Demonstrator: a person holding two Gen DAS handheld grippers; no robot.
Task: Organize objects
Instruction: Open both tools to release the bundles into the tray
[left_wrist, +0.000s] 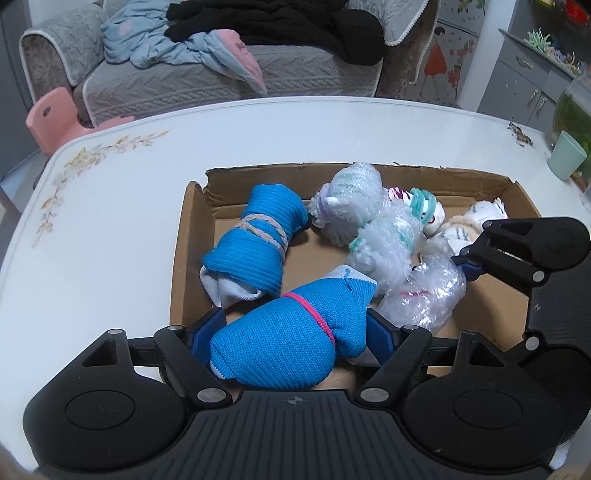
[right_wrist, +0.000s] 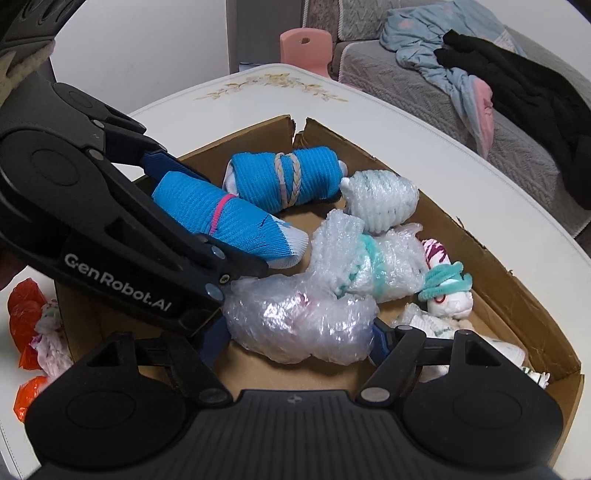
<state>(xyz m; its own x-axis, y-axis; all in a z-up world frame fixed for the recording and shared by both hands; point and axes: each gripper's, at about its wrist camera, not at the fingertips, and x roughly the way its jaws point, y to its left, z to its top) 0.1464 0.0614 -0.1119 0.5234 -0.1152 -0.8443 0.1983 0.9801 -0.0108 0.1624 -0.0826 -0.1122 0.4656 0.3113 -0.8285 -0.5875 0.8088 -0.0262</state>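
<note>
A shallow cardboard box (left_wrist: 192, 251) (right_wrist: 498, 280) lies on the white table (left_wrist: 110, 221). My left gripper (left_wrist: 293, 328) is shut on a blue sock roll with a pink band (left_wrist: 288, 339) (right_wrist: 221, 218), low over the box's near left corner. My right gripper (right_wrist: 299, 341) grips a bubble-wrapped bundle (right_wrist: 299, 317) (left_wrist: 424, 295) that rests on the box floor, with the pads against its sides. Inside the box are another blue sock roll tied with rubber bands (left_wrist: 255, 240) (right_wrist: 288, 181), two bubble-wrapped rolls (left_wrist: 354, 199) (left_wrist: 384, 243) and white socks at the right end (right_wrist: 450, 302).
A mint cup (left_wrist: 567, 155) and a glass jar (left_wrist: 576, 107) stand at the table's far right. Orange plastic bags (right_wrist: 26, 314) lie on the table outside the box, to its left in the right wrist view. A pink chair (left_wrist: 55, 110) and a sofa with clothes (left_wrist: 221, 74) lie beyond the table.
</note>
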